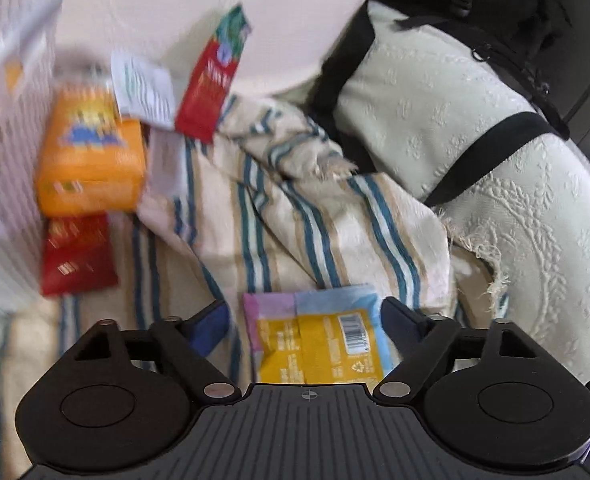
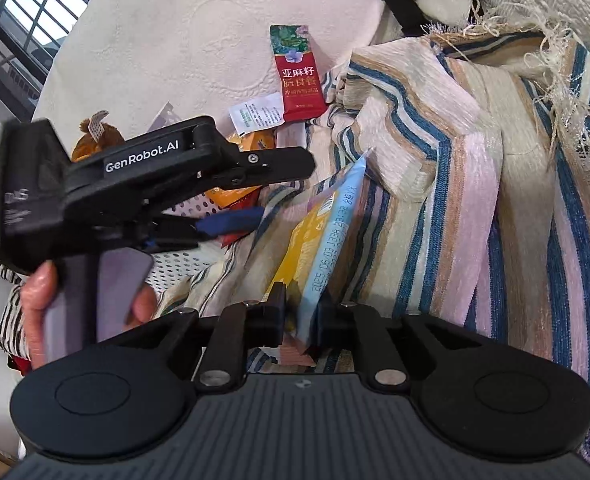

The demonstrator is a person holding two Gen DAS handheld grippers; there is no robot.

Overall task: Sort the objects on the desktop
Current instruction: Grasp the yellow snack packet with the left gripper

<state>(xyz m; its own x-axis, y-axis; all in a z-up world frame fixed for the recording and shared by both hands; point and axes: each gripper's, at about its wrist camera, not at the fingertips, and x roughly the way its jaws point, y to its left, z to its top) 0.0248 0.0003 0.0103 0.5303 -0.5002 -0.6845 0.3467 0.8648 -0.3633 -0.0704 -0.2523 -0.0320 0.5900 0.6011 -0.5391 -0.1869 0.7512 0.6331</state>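
Note:
A yellow, blue and purple snack packet [image 2: 327, 224] stands on edge above the striped cloth, and my right gripper [image 2: 301, 316] is shut on its lower end. In the left wrist view the same packet [image 1: 319, 344] sits between the wide-apart blue pads of my left gripper [image 1: 305, 320], with no pad touching it. From the right wrist view, the left gripper [image 2: 285, 190] comes in from the left, held by a hand [image 2: 39, 292], jaws apart beside the packet. The right gripper is hidden in the left wrist view.
A white basket [image 1: 7, 140] stands at the left, with an orange box [image 1: 91, 160] and a red sachet [image 1: 77, 256] beside it. A red-green sachet [image 2: 297, 76] and a white sachet [image 2: 257, 114] lie on the round table. The striped cloth [image 2: 475, 200] is rumpled at the right.

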